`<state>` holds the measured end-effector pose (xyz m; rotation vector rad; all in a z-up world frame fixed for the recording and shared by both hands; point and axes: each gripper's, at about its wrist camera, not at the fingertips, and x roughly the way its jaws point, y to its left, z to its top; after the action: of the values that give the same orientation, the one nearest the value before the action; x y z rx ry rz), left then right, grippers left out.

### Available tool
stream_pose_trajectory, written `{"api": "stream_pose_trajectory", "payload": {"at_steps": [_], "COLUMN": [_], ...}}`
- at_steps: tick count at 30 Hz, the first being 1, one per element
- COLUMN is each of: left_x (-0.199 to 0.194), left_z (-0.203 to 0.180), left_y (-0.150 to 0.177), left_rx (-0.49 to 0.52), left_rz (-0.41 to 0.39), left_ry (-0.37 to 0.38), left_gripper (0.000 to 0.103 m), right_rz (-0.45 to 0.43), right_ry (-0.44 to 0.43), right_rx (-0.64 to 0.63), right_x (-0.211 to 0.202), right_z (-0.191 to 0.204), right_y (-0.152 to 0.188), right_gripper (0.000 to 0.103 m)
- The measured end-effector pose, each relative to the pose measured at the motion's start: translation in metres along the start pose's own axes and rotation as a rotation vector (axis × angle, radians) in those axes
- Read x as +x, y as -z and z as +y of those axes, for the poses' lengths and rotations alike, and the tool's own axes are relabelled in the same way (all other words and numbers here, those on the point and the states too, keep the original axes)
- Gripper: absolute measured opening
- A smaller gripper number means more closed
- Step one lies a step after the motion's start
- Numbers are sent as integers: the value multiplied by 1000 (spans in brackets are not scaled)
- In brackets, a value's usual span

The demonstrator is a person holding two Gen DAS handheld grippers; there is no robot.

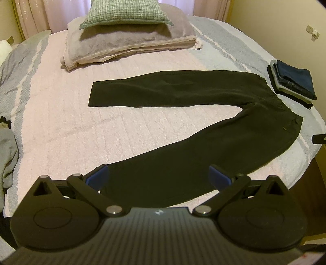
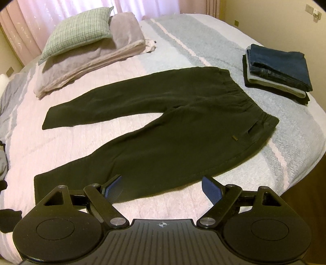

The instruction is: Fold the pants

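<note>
Black pants (image 1: 183, 126) (image 2: 163, 130) lie flat on the bed, legs spread in a V toward the left, elastic waistband at the right. My left gripper (image 1: 159, 177) hovers open above the hem end of the near leg, its blue pads (image 1: 97, 175) spread wide with nothing between them. My right gripper (image 2: 163, 186) is open too, held over the near leg's lower edge around mid-length, blue pads (image 2: 212, 189) apart and holding nothing. The far leg's hem (image 1: 91, 93) lies at the left middle of the bed.
A stack of folded jeans and dark clothes (image 1: 293, 81) (image 2: 277, 71) sits right of the waistband. A green pillow (image 1: 126, 14) on folded blankets (image 1: 126, 46) lies at the far side. Loose grey clothing (image 1: 8, 155) lies at the bed's left edge. The bed's edge (image 2: 295, 163) drops off at right.
</note>
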<state>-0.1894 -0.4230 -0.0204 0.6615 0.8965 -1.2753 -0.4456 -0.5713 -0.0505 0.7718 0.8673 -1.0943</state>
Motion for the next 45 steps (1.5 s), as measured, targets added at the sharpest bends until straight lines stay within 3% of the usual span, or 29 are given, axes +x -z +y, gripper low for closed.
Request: {"api": "stream_pose_trajectory", "payload": {"at_steps": [10, 16, 23, 29, 36, 40, 41, 45], "left_x": [12, 30, 70, 128, 205, 265, 279, 345], "left_z": [2, 2, 6, 3, 8, 33, 41, 72], "left_y": [-2, -15, -72, -142, -212, -241, -245, -264], "left_rx": [13, 53, 138, 159, 279, 370, 396, 529], "left_rz": [12, 37, 22, 14, 31, 82, 90, 133], "left_ry": [7, 10, -17, -80, -126, -124, -118, -84], "left_gripper": [102, 102, 98, 90, 84, 72, 72, 68], "right_rz": [17, 34, 30, 47, 50, 54, 55, 68], "right_ry": [14, 10, -10, -59, -133, -160, -163, -162], "right_rx": [0, -55, -294, -591, -875, -957, -973, -988], "right_x": [9, 24, 64, 139, 225, 271, 283, 327], "right_z": [-2, -20, -59, -101, -112, -112, -111, -113], "right_y": [0, -19, -93, -181, -259, -292, -299, -314], "right_gripper": [82, 82, 82, 82, 78, 68, 63, 60]}}
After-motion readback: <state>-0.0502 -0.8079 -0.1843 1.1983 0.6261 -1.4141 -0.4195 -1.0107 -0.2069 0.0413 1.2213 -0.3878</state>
